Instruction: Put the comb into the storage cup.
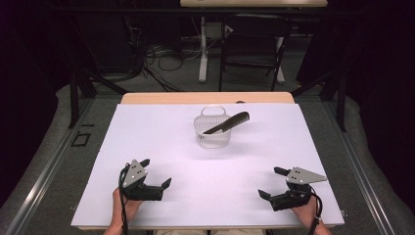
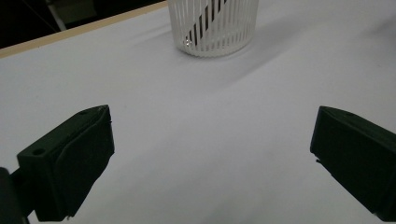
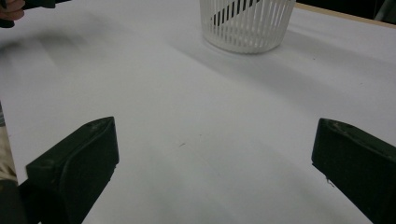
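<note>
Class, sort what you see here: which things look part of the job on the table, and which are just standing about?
Likely part of the job:
- white slatted plastic basket
- black plastic comb leaning in it
- left gripper and right gripper, jaws apart

Standing about:
- dark folding chair beyond the table
- floor cables

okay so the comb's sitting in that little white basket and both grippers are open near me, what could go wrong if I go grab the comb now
1. The black comb leans tilted in the white slotted basket, its end sticking out past the rim. Pulling it sideways could tip what looks like a light basket.
2. The comb looks thin, so it might slip or twist between the fingers.
3. The left gripper and right gripper sit at opposite sides; reaching together, they could collide at the basket.
</note>
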Motion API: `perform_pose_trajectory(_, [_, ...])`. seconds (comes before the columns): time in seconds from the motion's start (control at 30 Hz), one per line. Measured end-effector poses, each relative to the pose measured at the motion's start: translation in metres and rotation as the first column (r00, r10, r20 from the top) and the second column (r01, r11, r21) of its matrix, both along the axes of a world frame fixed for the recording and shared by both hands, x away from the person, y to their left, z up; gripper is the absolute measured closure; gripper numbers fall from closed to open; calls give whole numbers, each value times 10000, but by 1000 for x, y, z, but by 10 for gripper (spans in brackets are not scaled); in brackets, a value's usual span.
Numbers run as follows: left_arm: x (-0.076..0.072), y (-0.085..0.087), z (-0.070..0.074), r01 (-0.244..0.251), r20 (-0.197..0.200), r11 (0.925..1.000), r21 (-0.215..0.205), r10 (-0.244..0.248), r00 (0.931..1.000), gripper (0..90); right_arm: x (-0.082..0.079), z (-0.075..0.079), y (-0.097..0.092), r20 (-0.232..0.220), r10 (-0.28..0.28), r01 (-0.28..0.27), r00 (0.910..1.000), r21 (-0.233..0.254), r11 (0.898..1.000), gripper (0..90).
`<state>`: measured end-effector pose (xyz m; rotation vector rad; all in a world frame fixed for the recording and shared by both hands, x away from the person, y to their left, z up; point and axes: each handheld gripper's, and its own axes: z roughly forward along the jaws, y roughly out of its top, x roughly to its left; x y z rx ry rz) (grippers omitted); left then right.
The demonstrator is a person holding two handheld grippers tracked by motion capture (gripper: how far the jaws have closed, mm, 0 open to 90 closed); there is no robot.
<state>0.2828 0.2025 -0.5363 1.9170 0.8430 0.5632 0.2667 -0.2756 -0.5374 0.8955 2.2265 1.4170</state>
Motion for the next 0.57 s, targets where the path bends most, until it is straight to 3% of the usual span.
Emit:
perform_pose_trajectory(0.27, [-9,9,-5,-177,-11,9998,-95,177,9998,0,-2,1,-1,33,-27,27,10000,35,10000,0])
perform_pose_trajectory(0.57, [-8,12,0,-329,169,9994,-133,331,9993,0,-2,1,0,48,131,-131,9999,-10,9999,0])
